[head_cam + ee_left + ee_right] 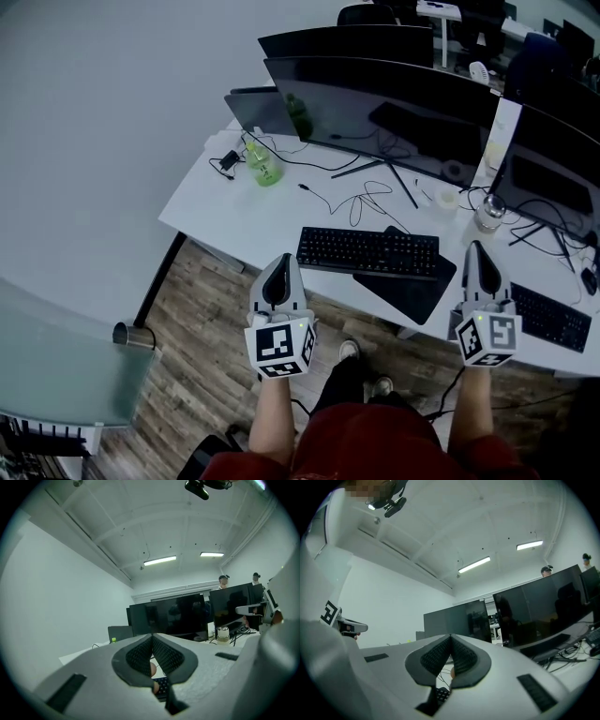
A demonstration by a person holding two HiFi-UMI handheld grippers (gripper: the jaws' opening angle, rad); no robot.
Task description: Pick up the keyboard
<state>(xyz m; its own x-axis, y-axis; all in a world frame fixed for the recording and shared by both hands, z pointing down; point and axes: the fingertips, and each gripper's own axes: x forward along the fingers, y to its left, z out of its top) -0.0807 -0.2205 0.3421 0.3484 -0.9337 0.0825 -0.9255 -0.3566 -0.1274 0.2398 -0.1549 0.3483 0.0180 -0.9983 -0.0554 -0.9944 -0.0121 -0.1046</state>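
A black keyboard (367,251) lies on the white desk (253,220), partly over a black mouse pad (409,291). My left gripper (279,263) is shut and empty at the desk's front edge, just left of the keyboard's near left corner. My right gripper (479,249) is shut and empty, to the right of the keyboard's right end. In the left gripper view the closed jaws (152,639) point level toward the monitors, with a strip of keyboard (161,686) visible below them. The right gripper view shows closed jaws (450,639) and a few keys (442,694) below.
Dark monitors (394,103) stand along the back of the desk, with loose cables (361,202) in front. A green bottle (263,166) sits at the back left, a glass jar (488,212) at the right. A second keyboard (551,317) lies at the far right. Wooden floor shows below.
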